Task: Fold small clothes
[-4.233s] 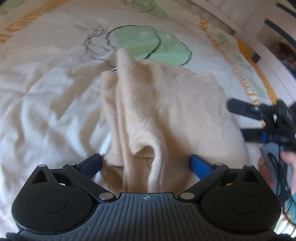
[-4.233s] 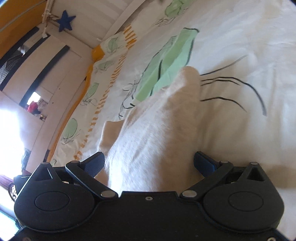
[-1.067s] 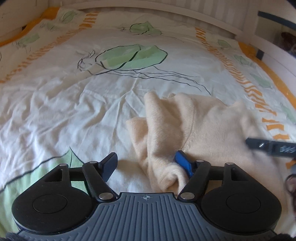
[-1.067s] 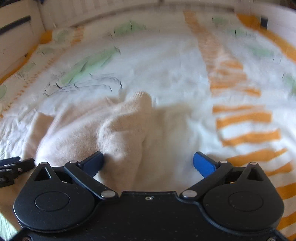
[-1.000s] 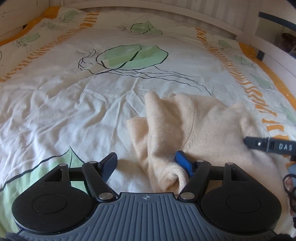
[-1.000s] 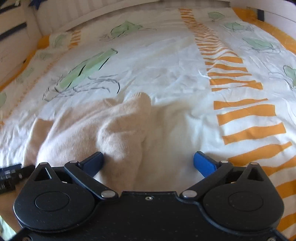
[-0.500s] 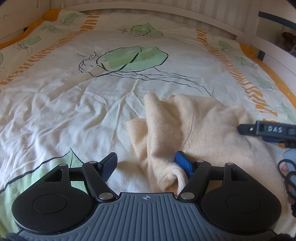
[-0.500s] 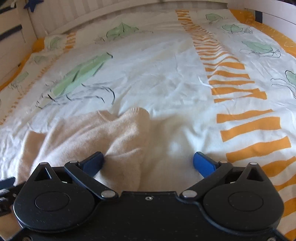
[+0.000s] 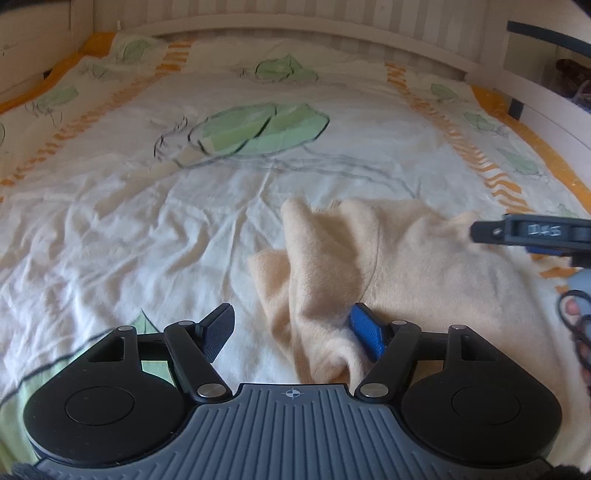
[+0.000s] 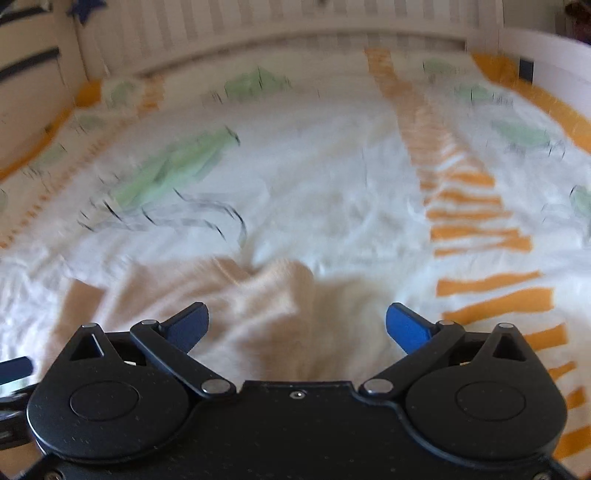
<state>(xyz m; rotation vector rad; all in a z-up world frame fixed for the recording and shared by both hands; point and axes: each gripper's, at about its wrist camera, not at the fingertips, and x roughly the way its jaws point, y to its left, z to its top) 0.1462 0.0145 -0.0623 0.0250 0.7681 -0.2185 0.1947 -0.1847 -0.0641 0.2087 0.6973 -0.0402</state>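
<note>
A cream knit sweater [image 9: 413,266] lies rumpled on the bed. In the left wrist view my left gripper [image 9: 291,330] is open, and a raised fold of the sweater's near left edge stands between its fingers, against the right blue pad [image 9: 364,334]. My right gripper shows at the right edge of that view [image 9: 532,232]. In the blurred right wrist view my right gripper [image 10: 295,325] is open wide just above the sweater [image 10: 229,306], with a hump of cloth between the fingers, not gripped.
The bed has a white duvet [image 9: 155,229] with green leaf prints [image 9: 258,129] and orange stripes [image 10: 476,221]. A white slatted bed rail [image 10: 280,22] runs along the far side and right side.
My right gripper has pulled back and risen, so the sweater looks smaller and lower in its view. The left gripper has stayed open at the fold, lifting slightly.
</note>
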